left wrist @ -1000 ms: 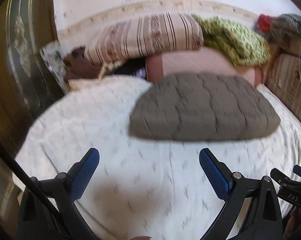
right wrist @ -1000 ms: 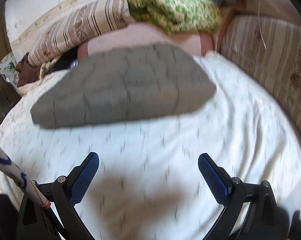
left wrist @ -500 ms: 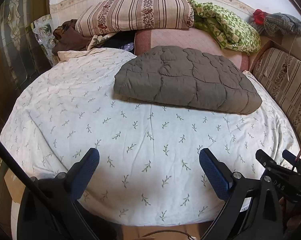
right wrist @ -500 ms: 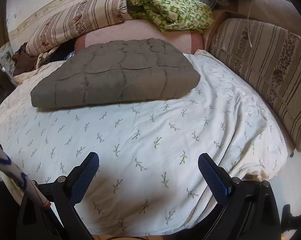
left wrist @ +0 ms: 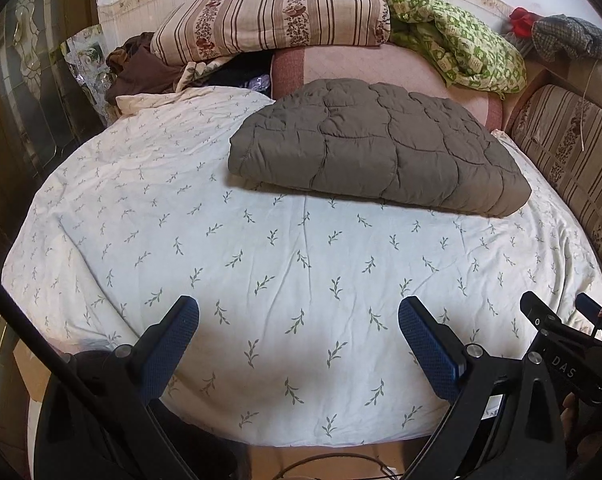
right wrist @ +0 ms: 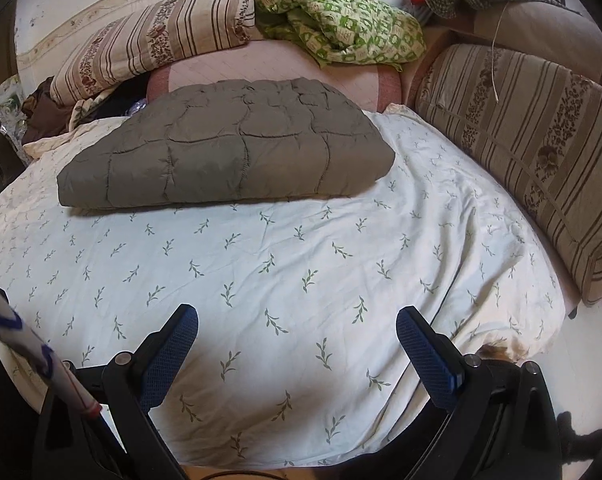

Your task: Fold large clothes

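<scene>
Lying folded on the bed [left wrist: 261, 280], the grey quilted blanket [left wrist: 373, 152] sits at twelve o'clock from both tongs, well apart from them. Its long side runs from nine to three o'clock. The left gripper [left wrist: 299, 344] and right gripper [right wrist: 297, 344] are both wide apart and hold nothing. Neither looks nearer.

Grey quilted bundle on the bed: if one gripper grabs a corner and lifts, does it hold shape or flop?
The grey quilted bundle is puffy, stitched padding, so it will likely sag and unfold rather than lift as a slab. It looks bulky but probably light for its size. Resting on the smooth leaf-print sheet, it would probably slide if pushed, dragging wrinkles.
</scene>
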